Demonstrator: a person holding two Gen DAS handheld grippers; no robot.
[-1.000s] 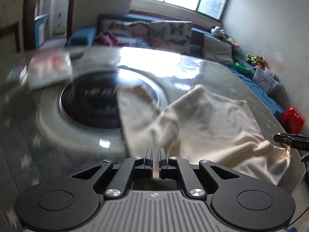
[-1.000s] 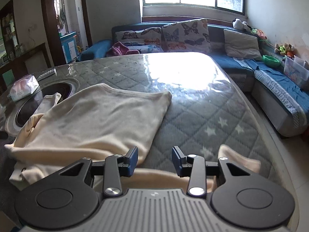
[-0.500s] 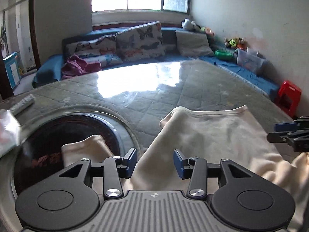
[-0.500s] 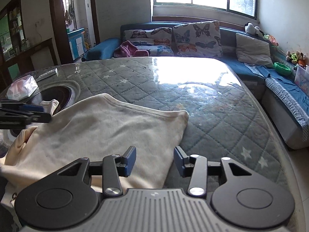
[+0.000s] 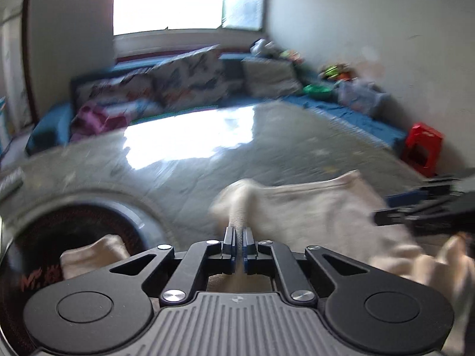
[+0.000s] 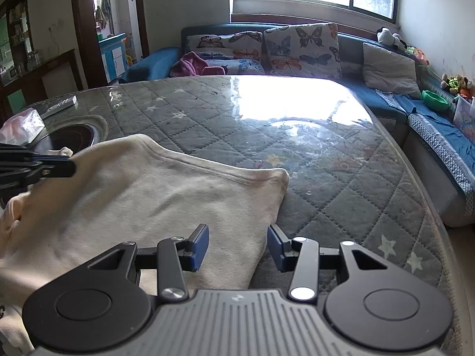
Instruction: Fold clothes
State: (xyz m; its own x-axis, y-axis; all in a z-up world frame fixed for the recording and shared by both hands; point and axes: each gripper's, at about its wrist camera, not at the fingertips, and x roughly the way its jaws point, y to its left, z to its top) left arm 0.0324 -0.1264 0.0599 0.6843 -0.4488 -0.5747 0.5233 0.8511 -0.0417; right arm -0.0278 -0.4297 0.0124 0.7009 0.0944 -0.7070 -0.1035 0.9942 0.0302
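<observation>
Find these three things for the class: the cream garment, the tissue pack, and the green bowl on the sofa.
cream garment (image 6: 166, 195): right wrist view, middle of the flat cloth.
tissue pack (image 6: 20, 126): right wrist view, its crinkled plastic top.
green bowl (image 6: 435, 99): right wrist view, its rim, on the blue sofa.

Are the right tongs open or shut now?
Open. The right tongs show a wide gap between the blue pads, above the edge of the cream garment; neither pad presses it.

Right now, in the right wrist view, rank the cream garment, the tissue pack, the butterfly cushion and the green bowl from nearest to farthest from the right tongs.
1. Cream garment, directly under the right tongs.
2. Tissue pack, far left on the table.
3. Green bowl, right, on the sofa.
4. Butterfly cushion, straight ahead at the back. The last two are close to call.
</observation>
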